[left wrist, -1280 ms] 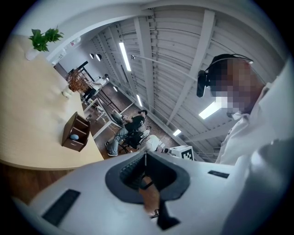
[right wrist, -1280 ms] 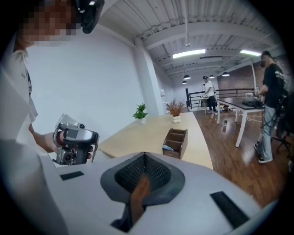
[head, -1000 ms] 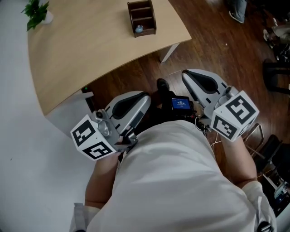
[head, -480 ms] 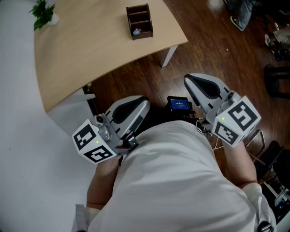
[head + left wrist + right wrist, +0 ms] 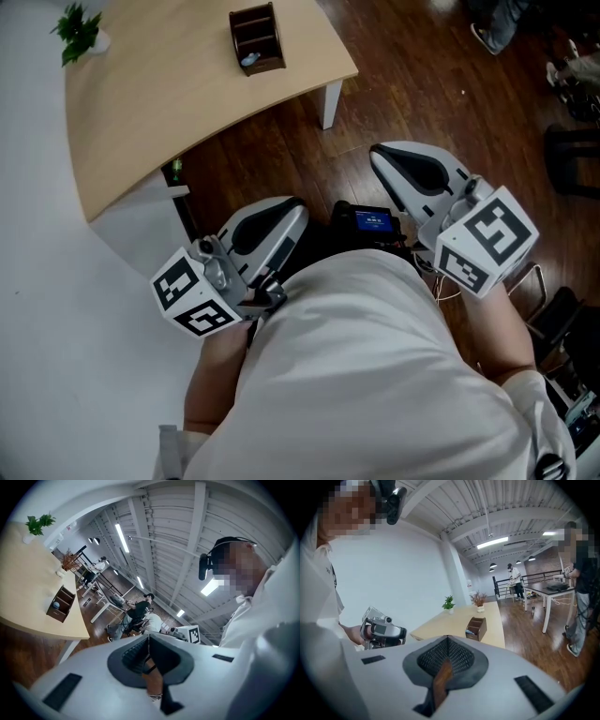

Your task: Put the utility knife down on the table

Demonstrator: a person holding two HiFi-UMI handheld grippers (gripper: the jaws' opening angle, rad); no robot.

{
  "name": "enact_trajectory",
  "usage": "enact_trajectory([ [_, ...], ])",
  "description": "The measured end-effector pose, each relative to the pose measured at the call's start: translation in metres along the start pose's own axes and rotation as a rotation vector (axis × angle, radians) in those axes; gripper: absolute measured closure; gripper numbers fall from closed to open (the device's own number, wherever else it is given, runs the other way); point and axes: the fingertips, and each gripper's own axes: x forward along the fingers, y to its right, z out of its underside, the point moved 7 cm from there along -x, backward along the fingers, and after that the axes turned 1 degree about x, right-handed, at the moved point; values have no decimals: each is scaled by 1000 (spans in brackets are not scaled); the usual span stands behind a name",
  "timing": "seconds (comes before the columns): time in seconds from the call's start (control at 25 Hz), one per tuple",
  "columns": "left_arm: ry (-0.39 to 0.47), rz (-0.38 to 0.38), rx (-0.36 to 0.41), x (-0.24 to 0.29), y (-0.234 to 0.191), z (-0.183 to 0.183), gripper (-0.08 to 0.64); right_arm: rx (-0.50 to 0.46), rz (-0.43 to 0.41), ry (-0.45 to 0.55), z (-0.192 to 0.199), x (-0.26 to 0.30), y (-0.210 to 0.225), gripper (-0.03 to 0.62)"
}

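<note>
The left gripper (image 5: pixel 292 208), held close to the person's body, has its jaws pressed together on nothing, and the table (image 5: pixel 159 112) lies ahead of it and a little to its left. Beside it, the right gripper (image 5: pixel 384 159) is likewise closed and empty. The utility knife cannot be made out in any view. Only a small bluish item (image 5: pixel 247 60) sits in the brown organizer (image 5: pixel 258 28), well ahead of both grippers.

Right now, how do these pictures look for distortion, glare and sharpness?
Head view: sharp and evenly lit across the table. Left gripper view: strong fisheye bend, black corners, ceiling lights glaring white. Right gripper view: same fisheye bend, bright white wall, far desk small and soft.
</note>
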Motion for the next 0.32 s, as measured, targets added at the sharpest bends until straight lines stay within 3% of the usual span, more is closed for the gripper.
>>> enact_trajectory([
  [0.16, -3, -20, -11, 0, 5, 11, 555, 5, -24, -14, 10, -2, 0, 592],
  [0.32, -30, -43, -84, -6, 12, 38, 555, 41, -37, -59, 35, -7, -8, 592],
])
